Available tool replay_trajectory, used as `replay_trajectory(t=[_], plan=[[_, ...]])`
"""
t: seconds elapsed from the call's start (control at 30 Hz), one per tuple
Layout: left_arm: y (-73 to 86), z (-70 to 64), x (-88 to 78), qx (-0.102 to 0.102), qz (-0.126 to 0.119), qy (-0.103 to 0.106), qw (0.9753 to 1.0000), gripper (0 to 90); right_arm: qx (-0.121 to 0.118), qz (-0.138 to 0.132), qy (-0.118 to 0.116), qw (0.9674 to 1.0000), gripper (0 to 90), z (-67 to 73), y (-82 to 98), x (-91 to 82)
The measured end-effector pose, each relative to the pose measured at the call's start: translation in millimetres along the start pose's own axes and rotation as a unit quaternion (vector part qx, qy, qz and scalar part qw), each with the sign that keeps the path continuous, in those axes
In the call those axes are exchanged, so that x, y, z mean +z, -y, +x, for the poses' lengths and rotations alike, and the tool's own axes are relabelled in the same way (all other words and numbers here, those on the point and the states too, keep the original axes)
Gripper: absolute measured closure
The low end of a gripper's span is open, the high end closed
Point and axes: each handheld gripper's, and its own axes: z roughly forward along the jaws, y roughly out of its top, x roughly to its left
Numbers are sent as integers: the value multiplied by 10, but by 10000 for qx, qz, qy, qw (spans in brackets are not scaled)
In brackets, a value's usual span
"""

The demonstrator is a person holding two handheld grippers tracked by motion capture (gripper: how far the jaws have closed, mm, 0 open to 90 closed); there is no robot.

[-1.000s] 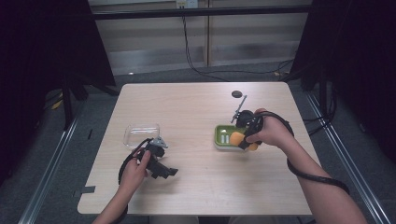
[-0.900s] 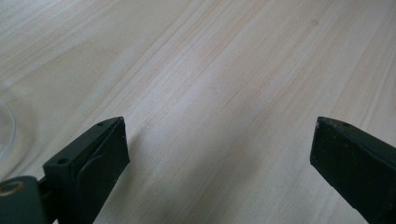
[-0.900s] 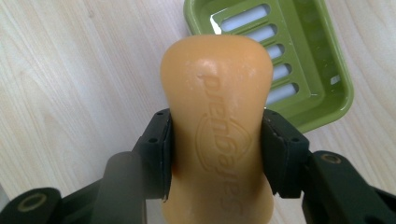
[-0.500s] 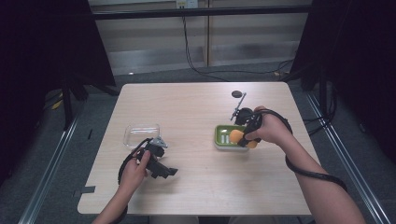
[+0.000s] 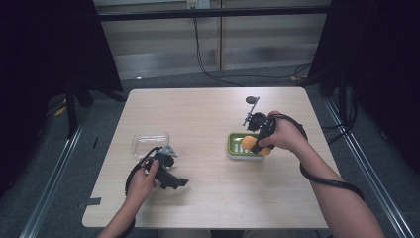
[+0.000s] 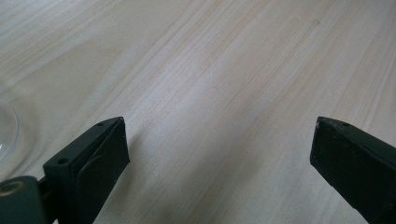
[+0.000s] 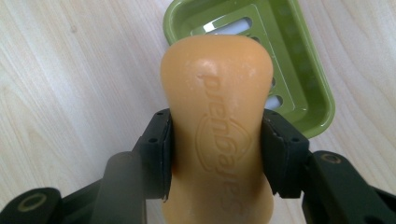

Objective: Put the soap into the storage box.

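Little changes over the last second: the right tongs (image 7: pixel 217 154) stay clamped on the orange soap bar (image 7: pixel 217 126), holding it over the near edge of the green soap dish (image 7: pixel 299 60), only drifting slightly. The bar looks lifted clear, so either placing or removal is under way. The left tongs (image 6: pixel 219 154) rest open and empty on the counter (image 5: pixel 208 114), beside the clear plastic container (image 5: pixel 148 141).
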Motion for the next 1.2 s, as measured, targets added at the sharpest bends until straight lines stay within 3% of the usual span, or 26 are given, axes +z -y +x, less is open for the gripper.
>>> replay_trajectory(t=[0.77, 1.2], plan=[[3, 6, 0, 12, 32, 14, 10000, 42, 90, 24, 8, 10000, 501, -120, -53, 88], [6, 6, -2, -22, 34, 20, 10000, 42, 14, 2, 79, 10000, 501, -150, -110, 110]])
